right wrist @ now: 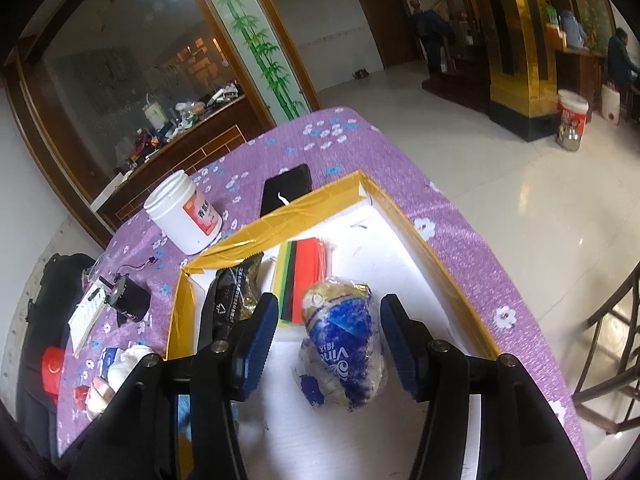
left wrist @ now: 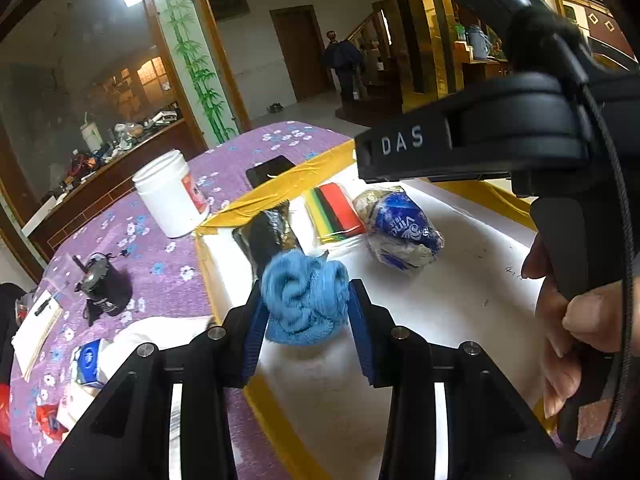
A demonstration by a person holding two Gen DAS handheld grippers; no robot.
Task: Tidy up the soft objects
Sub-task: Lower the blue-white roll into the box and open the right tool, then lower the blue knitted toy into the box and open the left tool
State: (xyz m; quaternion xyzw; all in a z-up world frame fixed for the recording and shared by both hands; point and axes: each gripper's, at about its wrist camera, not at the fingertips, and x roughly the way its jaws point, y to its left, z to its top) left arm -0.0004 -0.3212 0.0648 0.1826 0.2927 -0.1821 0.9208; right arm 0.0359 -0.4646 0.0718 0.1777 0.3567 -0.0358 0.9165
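My left gripper (left wrist: 306, 312) is shut on a crumpled blue cloth (left wrist: 305, 300), held over the near left part of the white tray with yellow rim (left wrist: 272, 196). My right gripper (right wrist: 328, 336) is open, its fingers on either side of a blue and white tissue pack (right wrist: 344, 348) that lies in the tray (right wrist: 320, 204); I cannot tell if they touch it. That pack also shows in the left wrist view (left wrist: 402, 230). A black packet (left wrist: 266, 236) and a stack of coloured sheets (left wrist: 336, 210) lie at the tray's far side. The right gripper's body fills the upper right of the left wrist view.
The tray sits on a purple flowered tablecloth (right wrist: 400, 168). A white jar (left wrist: 172, 192), a black phone (right wrist: 286, 190), a small black motor (left wrist: 102, 284), papers and tissue packs lie left of the tray. The table edge drops to a tiled floor on the right.
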